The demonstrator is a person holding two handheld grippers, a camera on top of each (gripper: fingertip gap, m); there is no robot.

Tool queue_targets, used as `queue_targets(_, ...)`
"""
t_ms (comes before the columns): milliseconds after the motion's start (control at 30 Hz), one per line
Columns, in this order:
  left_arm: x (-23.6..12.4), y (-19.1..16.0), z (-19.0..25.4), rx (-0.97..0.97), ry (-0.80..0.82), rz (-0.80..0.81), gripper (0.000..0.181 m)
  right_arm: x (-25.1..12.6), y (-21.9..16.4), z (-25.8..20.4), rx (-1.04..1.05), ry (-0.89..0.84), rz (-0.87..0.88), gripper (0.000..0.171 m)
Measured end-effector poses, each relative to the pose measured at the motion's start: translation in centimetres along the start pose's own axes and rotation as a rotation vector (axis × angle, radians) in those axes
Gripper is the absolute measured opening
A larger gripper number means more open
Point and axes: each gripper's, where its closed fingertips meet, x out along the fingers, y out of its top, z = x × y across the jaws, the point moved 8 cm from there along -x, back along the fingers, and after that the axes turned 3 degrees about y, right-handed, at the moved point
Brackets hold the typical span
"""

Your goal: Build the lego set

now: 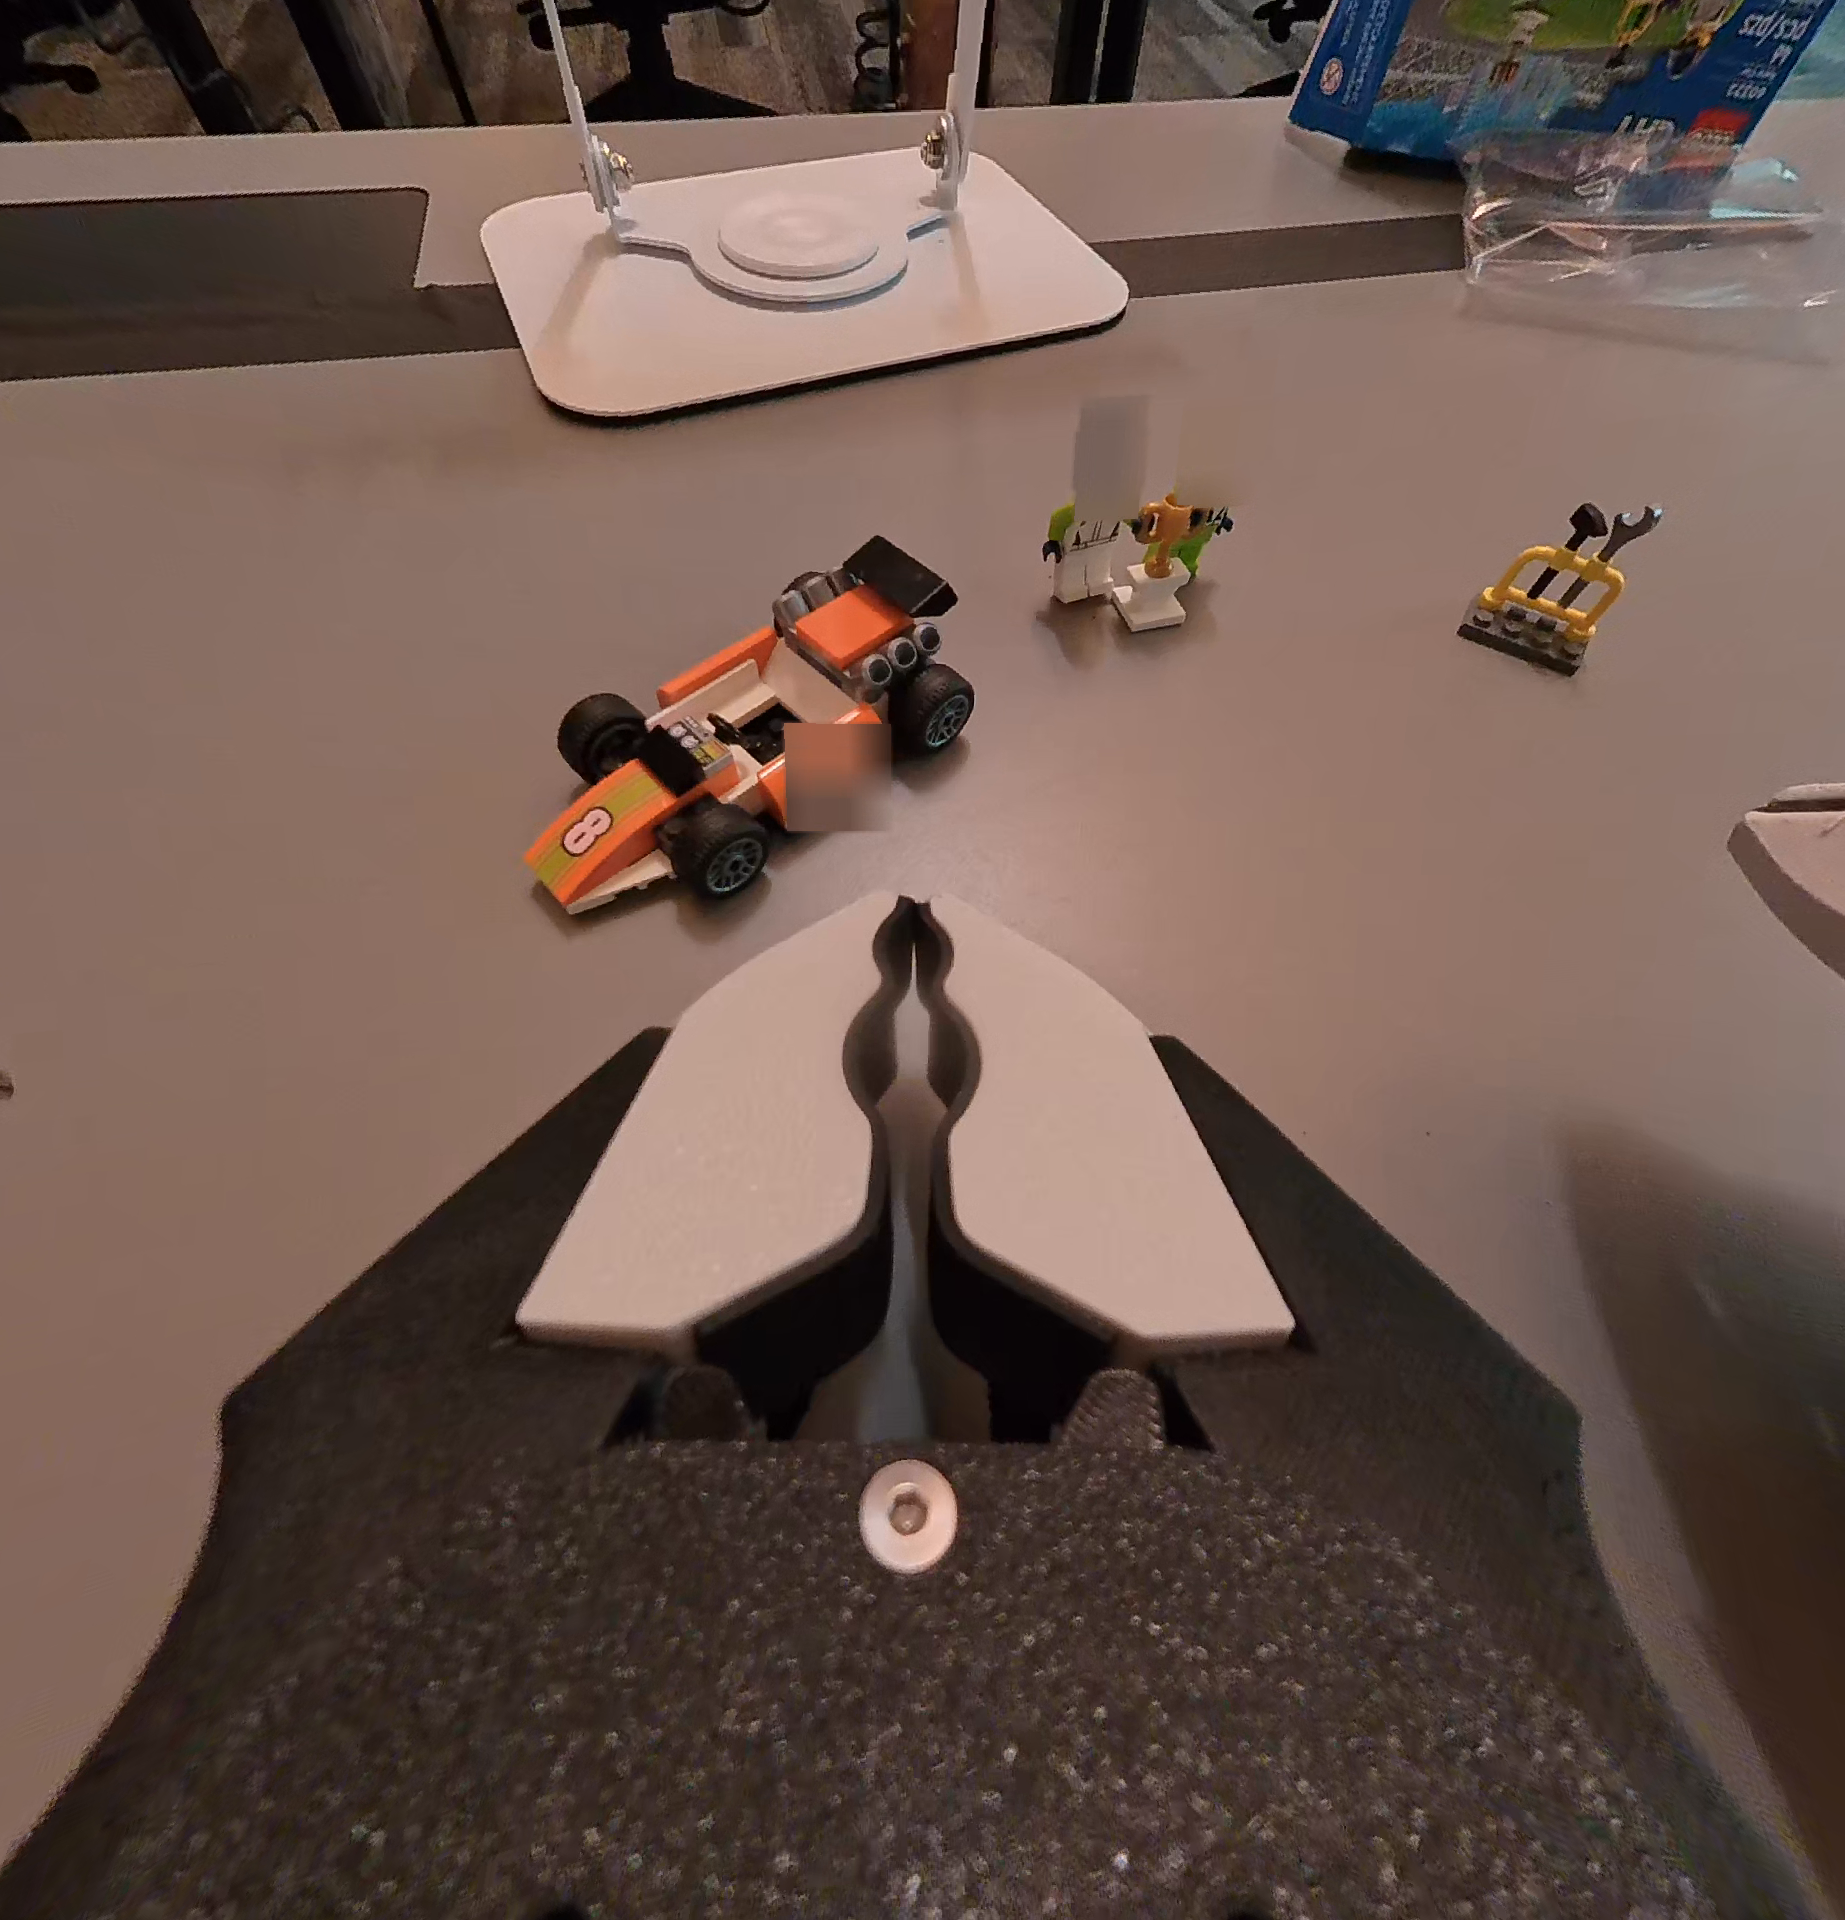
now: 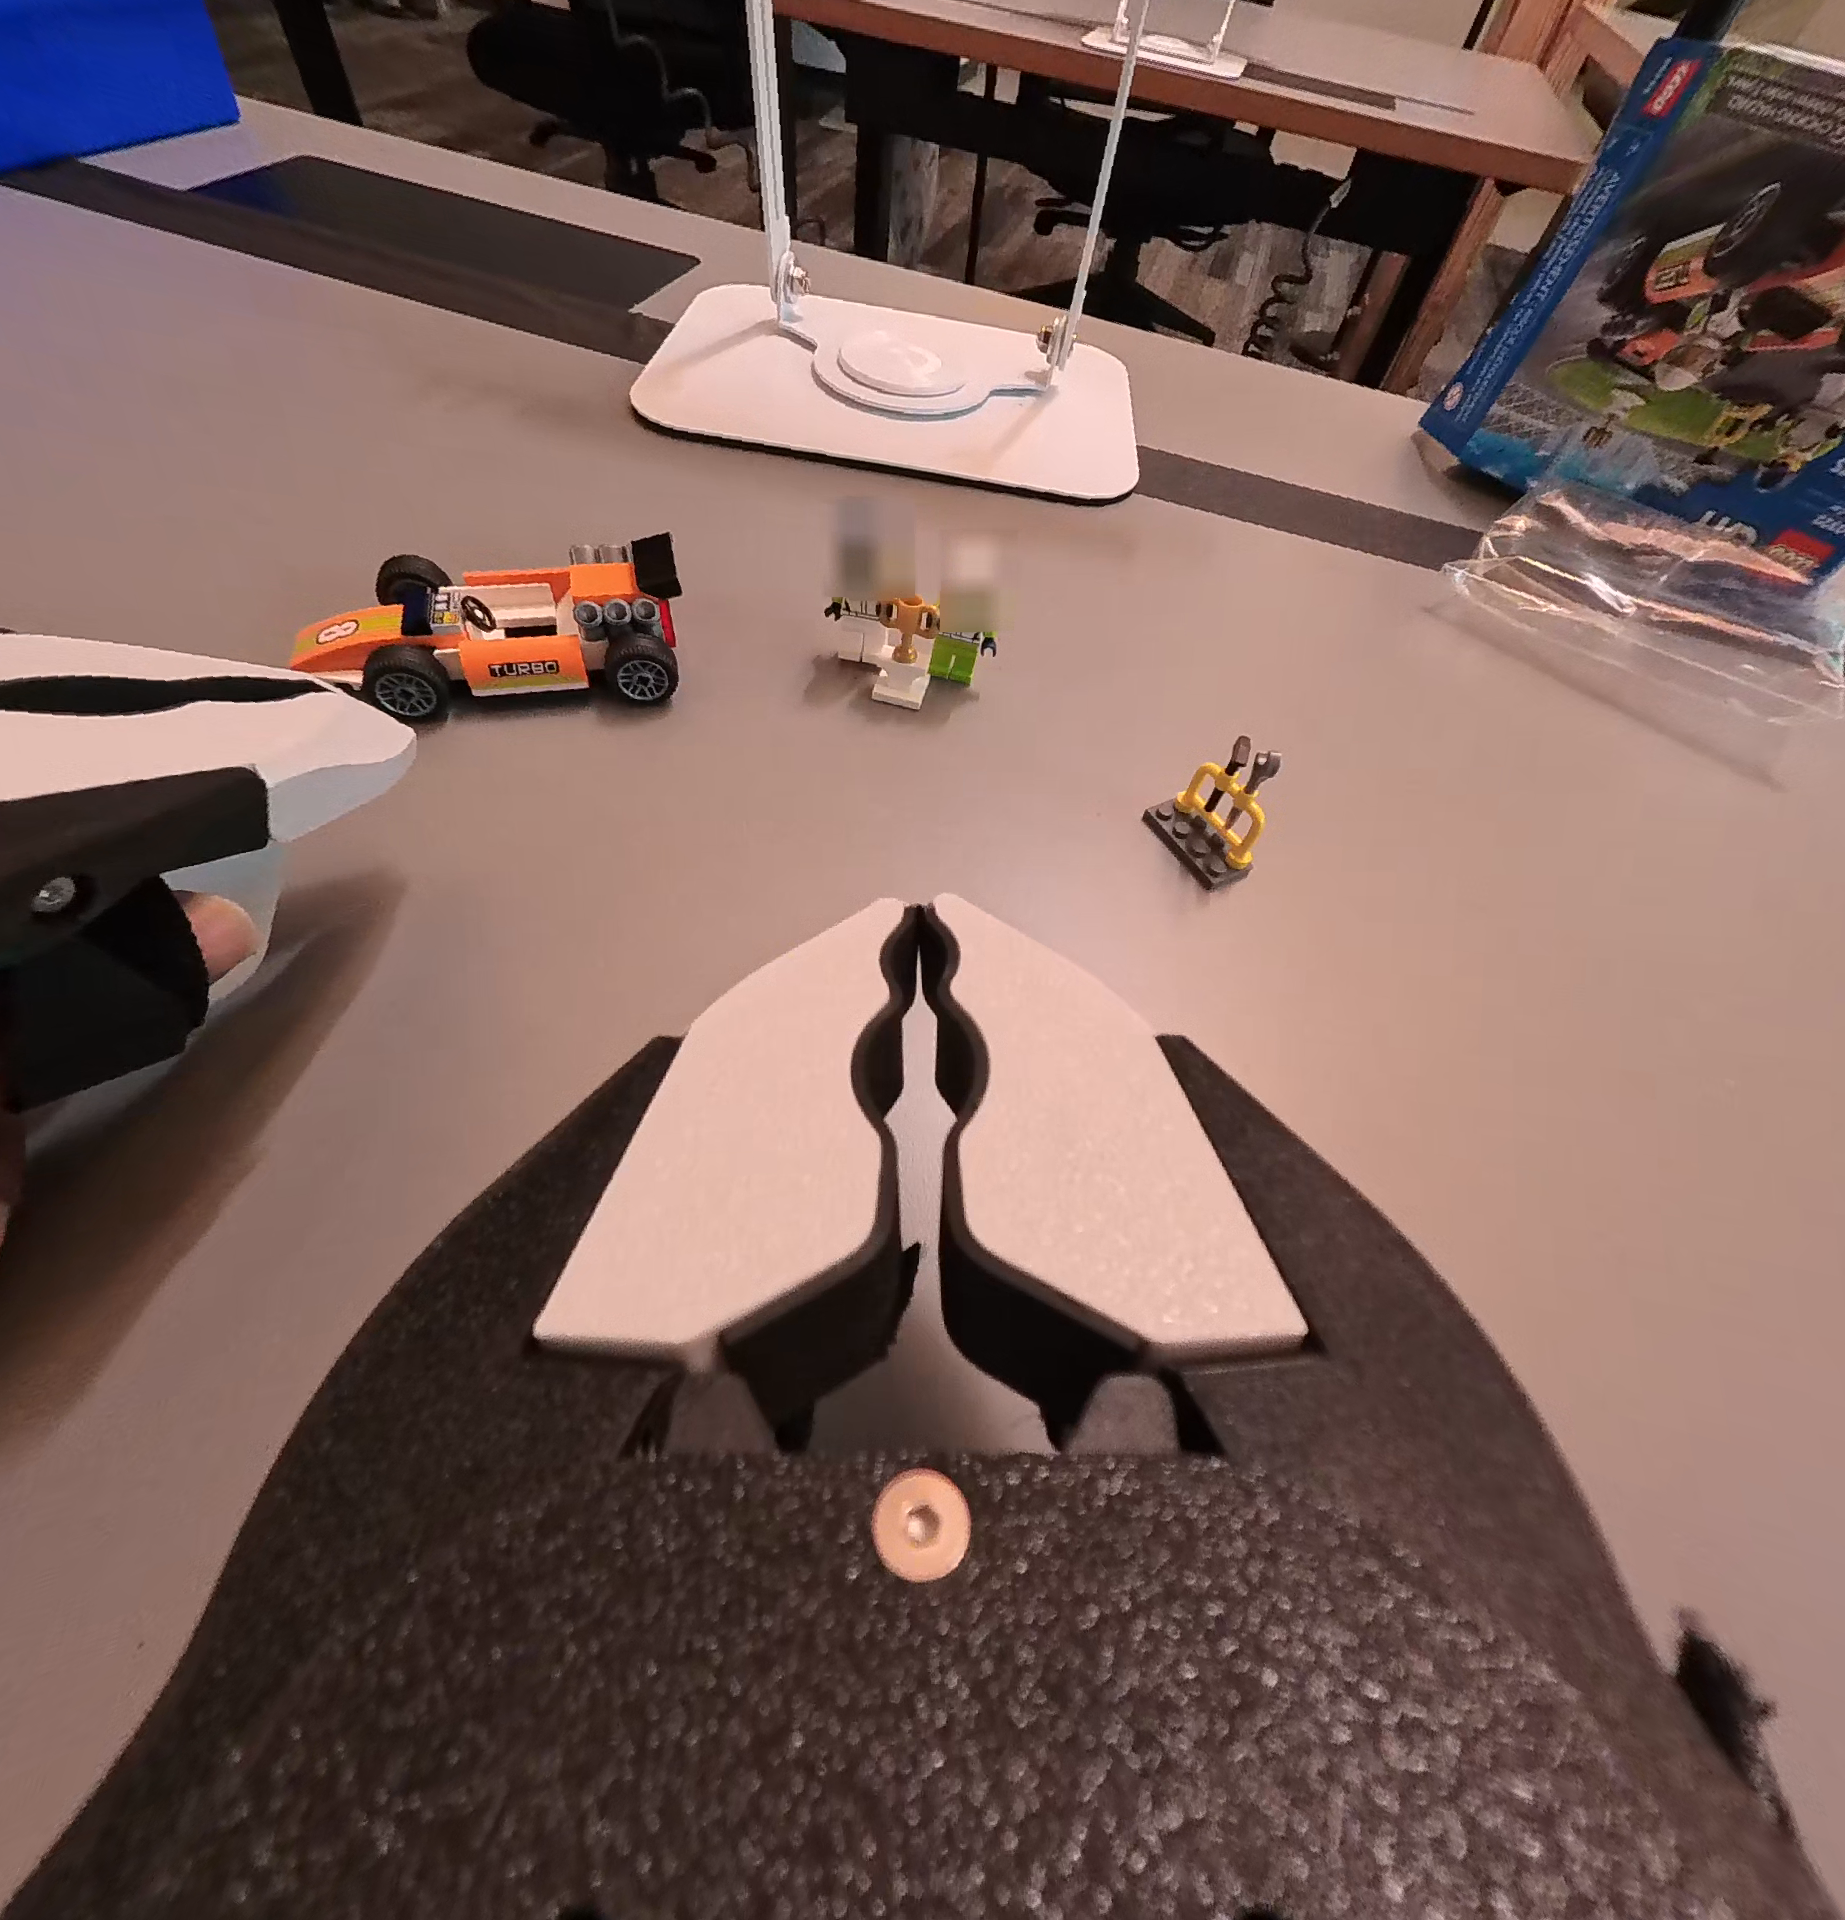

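Above the grey table (image 1: pixel 274 623), both grippers' fingers (image 1: pixel 752 1122) meet, holding nothing

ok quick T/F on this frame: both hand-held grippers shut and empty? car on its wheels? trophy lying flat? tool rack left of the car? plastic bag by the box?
1. Both the left hand-held gripper and the right hand-held gripper are shut and empty. True.
2. The orange race car stands on its wheels. True.
3. The gold trophy lies flat. False: it stands upright between the two minifigures.
4. The yellow tool rack sits left of the car. False: it is to the right.
5. A clear plastic bag lies by the set box. True.
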Motion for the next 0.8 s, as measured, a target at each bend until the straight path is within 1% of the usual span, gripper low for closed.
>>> queue_targets(467, -0.1, 0.0, -0.1, -0.008, -0.003, 0.010, 0.000, 0.0, 0.0, -0.1, -0.005, 0.000, 0.003, 0.000)
queue_targets(633, -0.1, -0.1, -0.1, -0.014, -0.002, -0.003, 0.000, 0.2, -0.1, -0.2, -0.028, -0.017, -0.020, 0.000)
queue_targets(733, -0.6, -1.2, -0.3, -0.067, -0.077, -0.110, 0.000, 0.3, -0.2, -0.1, -0.023, -0.025, -0.047, 0.000)
queue_targets(800, -1.4, -1.7, -1.3, -0.084, -0.059, -0.119, 0.000, 0.4, -0.3, -0.2, -0.029, -0.035, -0.070, 0.000)
